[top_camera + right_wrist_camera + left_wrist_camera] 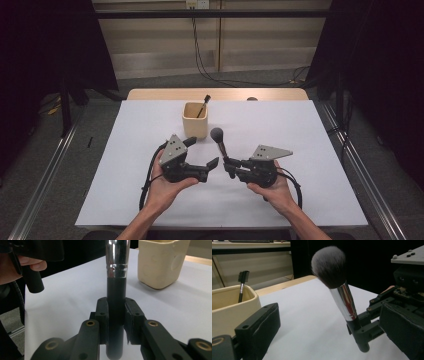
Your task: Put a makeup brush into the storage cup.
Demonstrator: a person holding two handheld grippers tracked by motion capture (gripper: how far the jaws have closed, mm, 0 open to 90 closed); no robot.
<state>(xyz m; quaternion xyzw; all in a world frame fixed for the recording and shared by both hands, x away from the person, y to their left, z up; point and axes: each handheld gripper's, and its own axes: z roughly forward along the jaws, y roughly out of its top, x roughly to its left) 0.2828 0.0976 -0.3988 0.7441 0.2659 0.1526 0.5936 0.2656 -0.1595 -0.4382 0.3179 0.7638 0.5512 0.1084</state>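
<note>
1. The white table (pixel 300 190) takes up most of the high view; nothing on it but the gear and a cup, all gathered around the middle.
2. Left gripper (pixel 205 152) sits at about eight o'clock from the table's centre, cradled in the left hand (pixel 165 187); its jaws are spread wide with nothing between them, pointing across toward the brush.
3. Right gripper (pixel 116 312) is at about five o'clock; its jaws are pinched hard on the black handle of the powder brush (pixel 338 292), low on the handle, just below the shiny ferrule.
4. The cream cup (pixel 195 120) stands at twelve o'clock from the grippers, upright; a small spoolie brush (pixel 242 283) leans inside it.
5. The powder brush itself: held nearly upright, tilted a little, head up at roughly twelve o'clock from the right gripper and just beside the cup, clear of the table; I'd call it light and stiff in the stem; the chrome ferrule looks slippery, the bristles soft and easily crushed; so the matte handle is the place to take it, and a second grip belongs just above the ferrule's lower rim, never on the head.
</note>
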